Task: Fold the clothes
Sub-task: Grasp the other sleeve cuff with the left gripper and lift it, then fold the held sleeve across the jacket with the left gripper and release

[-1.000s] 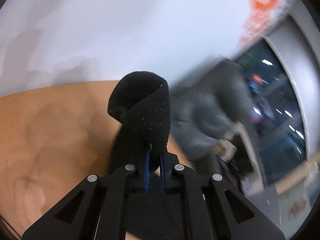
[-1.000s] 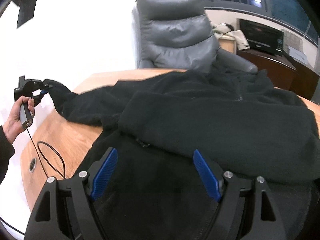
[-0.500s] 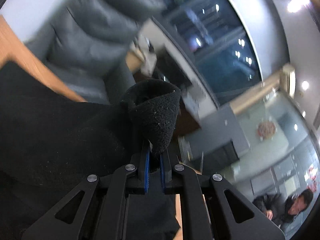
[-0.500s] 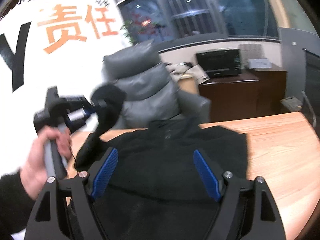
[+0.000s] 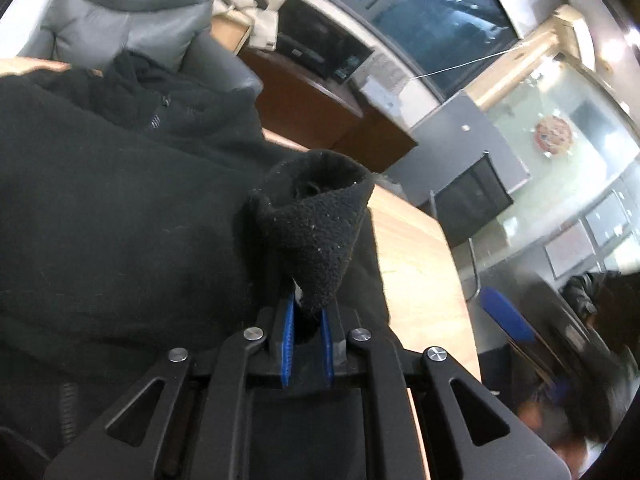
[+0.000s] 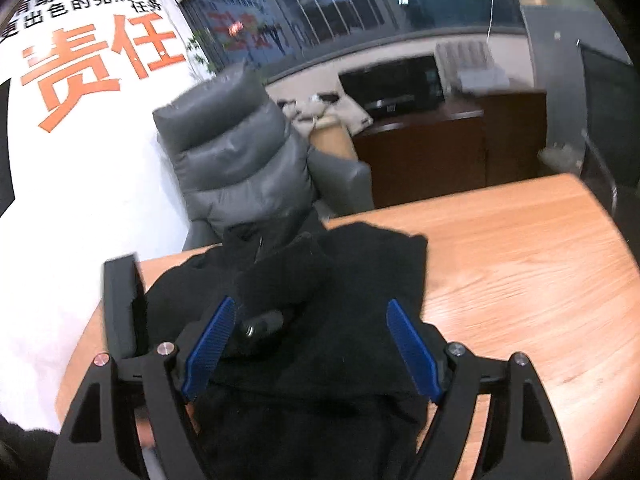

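Item: black fleece jacket [image 6: 340, 312], on the wooden table [image 6: 520, 264]. My left gripper [image 5: 306, 320], jaws pinched on the sleeve cuff [image 5: 316, 232], has carried it from the table's far edge across over the jacket body: sleeve fold nearly laid. My right gripper [image 6: 308, 344], jaws wide and opening, hovers over the fleece, nothing gripped.

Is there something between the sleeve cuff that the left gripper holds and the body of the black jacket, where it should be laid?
Nothing visible stands in the way. The left gripper pinches the sleeve cuff directly over the black fleece jacket, whose top surface is bare. The right gripper is opening above the jacket and holds nothing.
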{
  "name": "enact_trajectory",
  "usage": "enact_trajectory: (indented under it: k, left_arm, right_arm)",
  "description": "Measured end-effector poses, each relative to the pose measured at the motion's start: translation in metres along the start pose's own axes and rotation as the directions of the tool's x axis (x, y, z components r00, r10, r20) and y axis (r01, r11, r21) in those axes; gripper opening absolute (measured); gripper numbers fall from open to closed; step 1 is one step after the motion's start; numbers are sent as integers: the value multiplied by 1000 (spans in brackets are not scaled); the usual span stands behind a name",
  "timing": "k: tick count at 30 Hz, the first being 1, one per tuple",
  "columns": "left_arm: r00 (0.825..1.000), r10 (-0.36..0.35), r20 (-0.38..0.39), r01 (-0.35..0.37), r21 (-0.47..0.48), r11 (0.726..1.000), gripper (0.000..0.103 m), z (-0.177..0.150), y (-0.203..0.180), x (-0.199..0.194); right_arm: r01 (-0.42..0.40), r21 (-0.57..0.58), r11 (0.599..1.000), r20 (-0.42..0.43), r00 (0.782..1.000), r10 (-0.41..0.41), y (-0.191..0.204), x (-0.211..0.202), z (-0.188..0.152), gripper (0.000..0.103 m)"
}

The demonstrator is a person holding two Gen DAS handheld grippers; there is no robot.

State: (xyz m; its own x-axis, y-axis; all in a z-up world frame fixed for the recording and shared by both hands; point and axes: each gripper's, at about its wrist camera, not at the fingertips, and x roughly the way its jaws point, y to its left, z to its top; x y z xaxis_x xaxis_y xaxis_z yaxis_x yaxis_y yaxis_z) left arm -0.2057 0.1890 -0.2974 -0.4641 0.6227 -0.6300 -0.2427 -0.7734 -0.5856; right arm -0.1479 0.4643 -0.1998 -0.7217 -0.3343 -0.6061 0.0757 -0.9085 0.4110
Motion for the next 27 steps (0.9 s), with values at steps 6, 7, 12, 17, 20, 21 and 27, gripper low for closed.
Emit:
enact_trajectory:
  k: [6, 7, 12, 17, 20, 21, 27]
  left_arm:
    - [983, 104, 151, -118, 91, 989, 57, 6, 42, -106]
    - [975, 145, 165, -161, 86, 983, 58, 10, 55, -120]
    - [969, 183, 169, -198, 82, 977, 69, 10, 104, -168]
    - [976, 204, 70, -206, 23, 978, 75, 11, 169, -145]
    - [967, 250, 52, -249, -37, 968, 74, 9, 210, -143]
    - [965, 260, 40, -257, -56, 965, 71, 8, 223, -144]
    - [967, 254, 28, -249, -126, 960, 56, 2, 264, -149]
  right_arm:
    - [-57, 22, 998, -162, 985, 59, 5, 66, -2, 96]
    - [-58, 28, 998, -201, 978, 63, 6, 78, -6, 96]
    - [-73, 50, 996, -244, 966, 83, 24, 108, -21, 97]
    - [1, 104, 995, -246, 969, 25, 21, 128, -30, 97]
    - [92, 101, 991, -230, 971, -67, 16, 135, -33, 45]
    - [102, 119, 988, -235, 969, -71, 13, 136, -34, 14]
    - [28, 140, 990, 32, 999, -33, 39, 64, -24, 11]
